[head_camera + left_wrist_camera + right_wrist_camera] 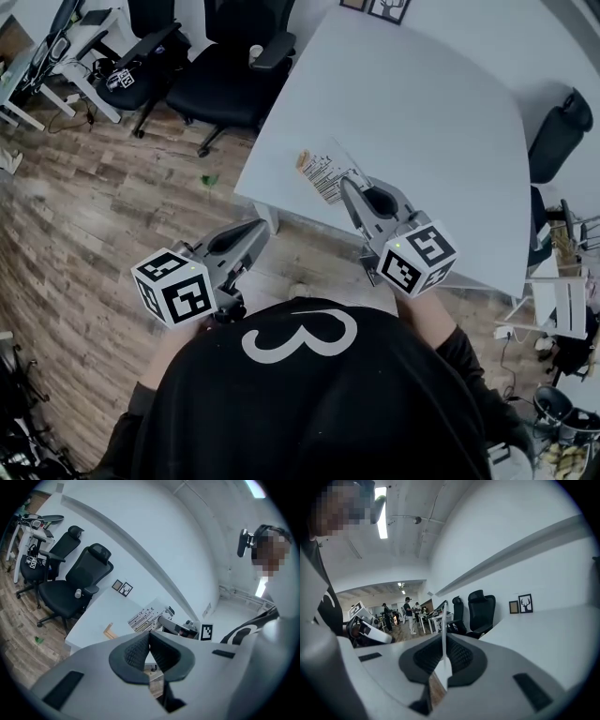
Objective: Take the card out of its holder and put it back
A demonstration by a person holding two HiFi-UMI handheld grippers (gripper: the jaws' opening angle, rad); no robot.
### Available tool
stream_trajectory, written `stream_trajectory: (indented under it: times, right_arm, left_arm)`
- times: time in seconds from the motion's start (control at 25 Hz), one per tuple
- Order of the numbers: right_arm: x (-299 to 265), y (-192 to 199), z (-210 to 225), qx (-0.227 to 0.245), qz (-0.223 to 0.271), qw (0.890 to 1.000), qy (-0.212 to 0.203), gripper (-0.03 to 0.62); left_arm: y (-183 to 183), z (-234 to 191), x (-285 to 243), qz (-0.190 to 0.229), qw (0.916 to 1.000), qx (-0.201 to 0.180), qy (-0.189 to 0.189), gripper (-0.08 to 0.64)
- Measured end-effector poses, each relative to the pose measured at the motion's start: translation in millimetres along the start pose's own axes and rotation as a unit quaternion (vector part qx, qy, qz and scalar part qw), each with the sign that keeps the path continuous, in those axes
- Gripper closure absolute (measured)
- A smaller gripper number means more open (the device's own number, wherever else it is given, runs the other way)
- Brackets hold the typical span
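Card [322, 174] is up over the near edge of the white table [422, 112], the biggest thing in my head view. My right gripper [349, 184] is clamped on the card, which stands edge-on between the pads. My left gripper [257, 229] is off the table above the wood floor [84, 216], with its jaws pressed together on nothing. The card's face carries dark print.

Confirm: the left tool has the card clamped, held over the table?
No. The right tool has the card clamped, held over the table; the left tool is shut on nothing. The right gripper view shows the card edge-on between its pads, and the head view shows it in that tool.
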State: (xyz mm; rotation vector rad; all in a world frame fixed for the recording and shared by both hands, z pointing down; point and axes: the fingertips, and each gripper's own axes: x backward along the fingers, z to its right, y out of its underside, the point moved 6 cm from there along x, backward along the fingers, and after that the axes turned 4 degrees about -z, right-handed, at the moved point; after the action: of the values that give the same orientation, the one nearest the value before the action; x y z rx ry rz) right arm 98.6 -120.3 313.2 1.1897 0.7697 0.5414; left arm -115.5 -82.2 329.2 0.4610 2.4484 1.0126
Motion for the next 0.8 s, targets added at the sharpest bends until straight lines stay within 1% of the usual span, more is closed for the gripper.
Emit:
stream_trajectory:
  times: [0.24, 0.4, 0.56, 0.8]
  right_arm:
    - [16.0, 14.3, -44.0, -0.009, -0.009, 1.000, -0.009, 0.569]
    - [29.2, 27.5, -71.9, -0.035, -0.012, 0.999, -0.022, 0.569]
    - [44.0, 43.1, -86.7, -0.056, -0.016, 0.998, -0.023, 0.569]
    - [57.9, 48.1, -96.4, -0.068, -0.004, 0.997, -0.018, 0.569]
  left_arm:
    - [11.4, 9.3, 26.2, -0.004, 0.9999, -0.001, 0.011, 0.546]
    - [23.4, 18.1, 42.9, -0.014, 0.9997, -0.006, 0.017, 0.546]
    - [33.3, 29.3, 54.0, -0.016, 0.9994, -0.017, 0.024, 0.546]
    - [42.4, 41.6, 59.2, -0.033, 0.9987, -0.028, 0.028, 0.546]
